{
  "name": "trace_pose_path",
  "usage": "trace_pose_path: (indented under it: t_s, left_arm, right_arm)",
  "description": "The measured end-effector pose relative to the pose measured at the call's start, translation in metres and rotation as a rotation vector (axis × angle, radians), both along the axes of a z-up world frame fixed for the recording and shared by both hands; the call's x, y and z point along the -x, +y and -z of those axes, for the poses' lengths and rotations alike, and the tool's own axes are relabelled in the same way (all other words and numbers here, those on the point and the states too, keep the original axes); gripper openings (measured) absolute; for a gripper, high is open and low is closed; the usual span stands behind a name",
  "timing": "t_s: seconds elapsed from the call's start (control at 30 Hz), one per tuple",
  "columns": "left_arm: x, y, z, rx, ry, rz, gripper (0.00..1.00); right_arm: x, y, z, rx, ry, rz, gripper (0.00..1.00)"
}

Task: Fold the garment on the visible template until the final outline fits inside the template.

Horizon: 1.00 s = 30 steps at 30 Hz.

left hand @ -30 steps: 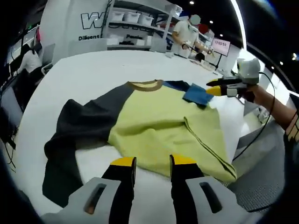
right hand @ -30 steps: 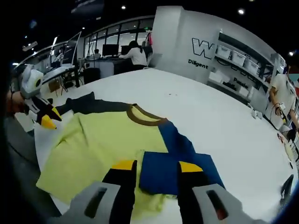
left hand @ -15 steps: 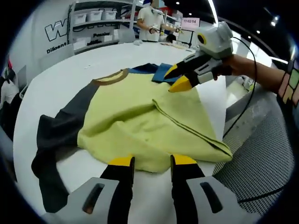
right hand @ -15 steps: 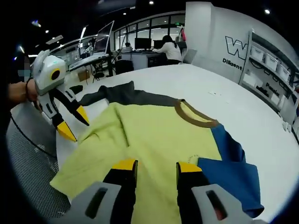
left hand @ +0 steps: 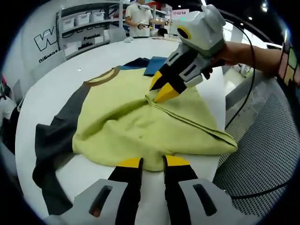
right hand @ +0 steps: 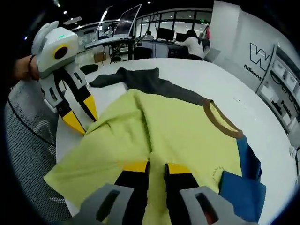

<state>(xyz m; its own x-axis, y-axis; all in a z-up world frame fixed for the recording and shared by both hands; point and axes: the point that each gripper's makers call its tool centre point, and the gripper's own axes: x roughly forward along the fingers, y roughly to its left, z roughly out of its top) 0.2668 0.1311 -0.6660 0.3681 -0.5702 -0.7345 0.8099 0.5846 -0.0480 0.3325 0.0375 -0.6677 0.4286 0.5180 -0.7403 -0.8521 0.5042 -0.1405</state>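
My left gripper (left hand: 152, 162) pinches the near hem of the yellow-green T-shirt (left hand: 140, 122), jaws narrowed on the cloth. My right gripper (right hand: 156, 168) clamps a raised fold mid-shirt. The shirt lies on the white table (left hand: 70, 75), dark grey sleeve (left hand: 56, 140) left, blue sleeve (right hand: 243, 183) folded beyond.

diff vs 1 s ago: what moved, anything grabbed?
Both hand-held grippers closed in on the garment. The right hand-held gripper left the blue sleeve and came down on the mid-body crease; its jaws narrowed on that fold. The left hand-held gripper narrowed its jaws at the yellow hem; whether it has a firm grip is unclear. Collar and dark sleeve lie as before on the white table.
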Motion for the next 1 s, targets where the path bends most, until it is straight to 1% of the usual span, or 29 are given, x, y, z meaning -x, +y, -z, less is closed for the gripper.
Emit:
trace_pose_path:
  t_s: [0.07, 0.13, 0.2, 0.23, 0.27, 0.3, 0.37, 0.4, 0.47, 0.5, 0.57, 0.6, 0.63, 0.67, 0.73, 0.77, 0.8, 0.83, 0.87, 0.93, 0.97, 1.0]
  left_arm:
    - [-0.001, -0.001, 0.001, -0.013, -0.007, 0.013, 0.08]
    - [-0.001, -0.003, 0.001, -0.015, -0.013, 0.018, 0.0]
    - [-0.003, -0.004, -0.002, -0.007, -0.02, 0.008, 0.0]
    - [-0.004, -0.004, -0.003, -0.002, -0.019, -0.001, 0.0]
    - [-0.005, -0.004, -0.005, 0.015, -0.012, -0.015, 0.0]
    - [-0.005, -0.004, -0.006, 0.018, -0.011, -0.018, 0.0]
    - [-0.006, -0.002, -0.006, 0.024, -0.006, -0.03, 0.0]
    - [-0.006, -0.002, -0.007, 0.028, -0.007, -0.039, 0.0]
    - [-0.008, -0.002, -0.012, 0.053, -0.002, -0.065, 0.0]
    - [-0.01, -0.002, -0.015, 0.081, 0.011, -0.092, 0.0]
    - [-0.013, 0.0, -0.018, 0.09, 0.018, -0.106, 0.0]
    - [-0.013, 0.001, -0.019, 0.106, 0.038, -0.128, 0.0]
    - [-0.016, 0.001, -0.023, 0.14, 0.057, -0.164, 0.0]
    - [-0.017, 0.001, -0.026, 0.154, 0.061, -0.175, 0.0]
    - [-0.023, 0.004, -0.031, 0.171, 0.057, -0.185, 0.0]
    - [-0.025, 0.006, -0.033, 0.179, 0.059, -0.195, 0.0]
    - [-0.031, 0.007, -0.035, 0.201, 0.068, -0.222, 0.0]
    - [-0.032, 0.008, -0.036, 0.207, 0.069, -0.229, 0.0]
    - [-0.037, 0.01, -0.038, 0.217, 0.075, -0.248, 0.0]
    - [-0.043, 0.012, -0.04, 0.225, 0.071, -0.262, 0.0]
    - [-0.05, 0.014, -0.042, 0.231, 0.069, -0.276, 0.0]
    - [-0.052, 0.014, -0.042, 0.231, 0.068, -0.28, 0.0]
  right_arm:
    - [0.001, 0.0, -0.002, -0.016, 0.003, 0.007, 0.0]
    - [0.003, -0.001, -0.005, -0.017, -0.004, -0.003, 0.0]
    - [0.003, -0.004, -0.013, -0.03, -0.019, 0.002, 0.0]
    - [0.002, -0.006, -0.021, -0.057, -0.024, 0.022, 0.0]
    - [0.001, -0.007, -0.025, -0.089, -0.015, 0.051, 0.0]
    - [0.0, -0.009, -0.033, -0.135, -0.013, 0.081, 0.0]
    - [-0.005, -0.016, -0.045, -0.194, -0.029, 0.125, 0.0]
    - [-0.007, -0.02, -0.048, -0.205, -0.028, 0.147, 0.0]
    - [-0.012, -0.031, -0.054, -0.211, -0.043, 0.181, 0.0]
    - [-0.016, -0.038, -0.058, -0.216, -0.059, 0.203, 0.0]
    - [-0.022, -0.048, -0.063, -0.228, -0.081, 0.242, 0.0]
    - [-0.026, -0.057, -0.066, -0.236, -0.094, 0.282, 0.0]
    - [-0.029, -0.063, -0.068, -0.241, -0.101, 0.305, 0.0]
    - [-0.034, -0.073, -0.071, -0.249, -0.108, 0.345, 0.0]
    - [-0.039, -0.084, -0.073, -0.256, -0.12, 0.383, 0.0]
    - [-0.044, -0.098, -0.074, -0.252, -0.135, 0.428, 0.0]
    - [-0.046, -0.109, -0.074, -0.25, -0.137, 0.462, 0.0]
    - [-0.046, -0.11, -0.074, -0.248, -0.137, 0.464, 0.0]
    - [-0.048, -0.121, -0.073, -0.24, -0.144, 0.498, 0.0]
    - [-0.05, -0.134, -0.072, -0.226, -0.149, 0.538, 0.0]
    - [-0.05, -0.137, -0.072, -0.225, -0.151, 0.55, 0.0]
    - [-0.051, -0.141, -0.072, -0.218, -0.159, 0.554, 0.0]
